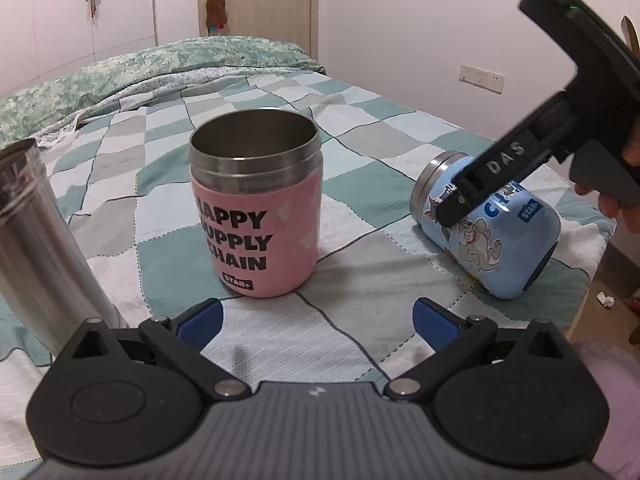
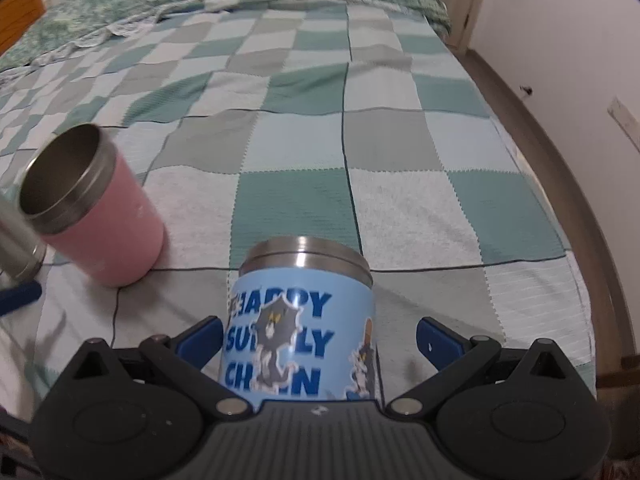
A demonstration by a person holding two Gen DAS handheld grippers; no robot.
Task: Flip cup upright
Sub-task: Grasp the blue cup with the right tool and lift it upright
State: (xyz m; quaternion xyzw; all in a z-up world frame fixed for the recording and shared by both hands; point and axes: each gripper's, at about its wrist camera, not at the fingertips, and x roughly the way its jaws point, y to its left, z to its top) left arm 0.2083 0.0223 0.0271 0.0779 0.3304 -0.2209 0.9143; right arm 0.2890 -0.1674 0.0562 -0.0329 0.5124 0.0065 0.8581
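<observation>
A blue cartoon-printed steel cup (image 1: 496,236) lies on its side on the checked bedspread, its open mouth away from the right gripper. In the right wrist view the blue cup (image 2: 300,320) sits between the spread blue pads (image 2: 200,340) of my right gripper (image 2: 316,340), with a gap on the right side. The right gripper (image 1: 460,204) shows from the left wrist view reaching down over the cup. A pink cup (image 1: 256,208) stands upright, mouth up; it also shows in the right wrist view (image 2: 104,220). My left gripper (image 1: 316,320) is open and empty just in front of it.
A tall steel tumbler (image 1: 36,240) stands at the left, also in the right wrist view (image 2: 16,248). A rumpled green blanket (image 1: 120,68) lies at the far end of the bed. The bed's wooden edge (image 2: 560,168) runs along the right, near the wall.
</observation>
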